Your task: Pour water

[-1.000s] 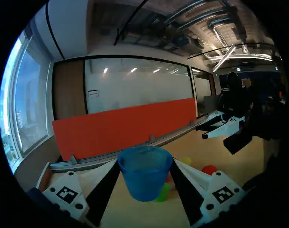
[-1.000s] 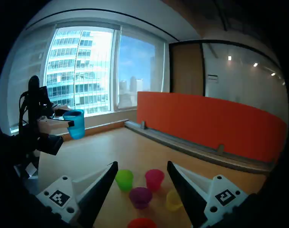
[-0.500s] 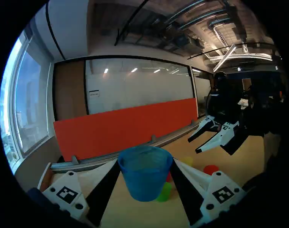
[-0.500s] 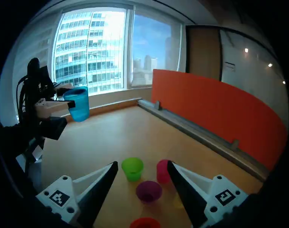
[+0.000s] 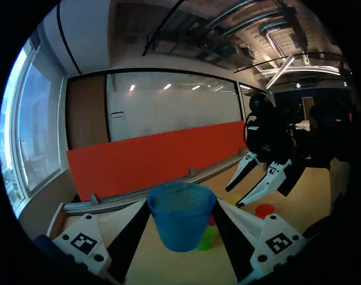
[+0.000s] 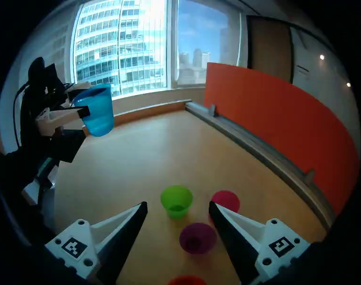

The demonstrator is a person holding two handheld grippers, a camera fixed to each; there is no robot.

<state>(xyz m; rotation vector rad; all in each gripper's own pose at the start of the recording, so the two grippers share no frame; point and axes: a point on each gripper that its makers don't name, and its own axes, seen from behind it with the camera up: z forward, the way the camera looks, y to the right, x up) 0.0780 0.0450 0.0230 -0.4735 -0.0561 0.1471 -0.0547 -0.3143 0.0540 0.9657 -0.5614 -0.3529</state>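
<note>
My left gripper (image 5: 180, 216) is shut on a translucent blue cup (image 5: 181, 222), held upright above the wooden table (image 5: 180, 266). From the right gripper view that blue cup (image 6: 96, 110) hangs at the far left in the left gripper (image 6: 87, 112). My right gripper (image 6: 178, 205) is open and empty, tilted down over several small cups: a green cup (image 6: 176, 200) between its fingertips, a pink cup (image 6: 225, 200) by the right finger, a purple cup (image 6: 198, 237) nearer. In the left gripper view the right gripper (image 5: 233, 197) points down at the table.
A red cup (image 5: 264, 210) and a green cup (image 5: 206, 237) stand past the blue cup. An orange partition (image 6: 280, 118) on a grey rail lines the table's far edge, and windows (image 6: 123, 47) run along the adjoining side. Bare tabletop (image 6: 147, 152) lies between the grippers.
The right gripper has swung toward the left gripper and tipped downward over the small cups, which now sit between its fingers. The left gripper holds the blue cup still.
</note>
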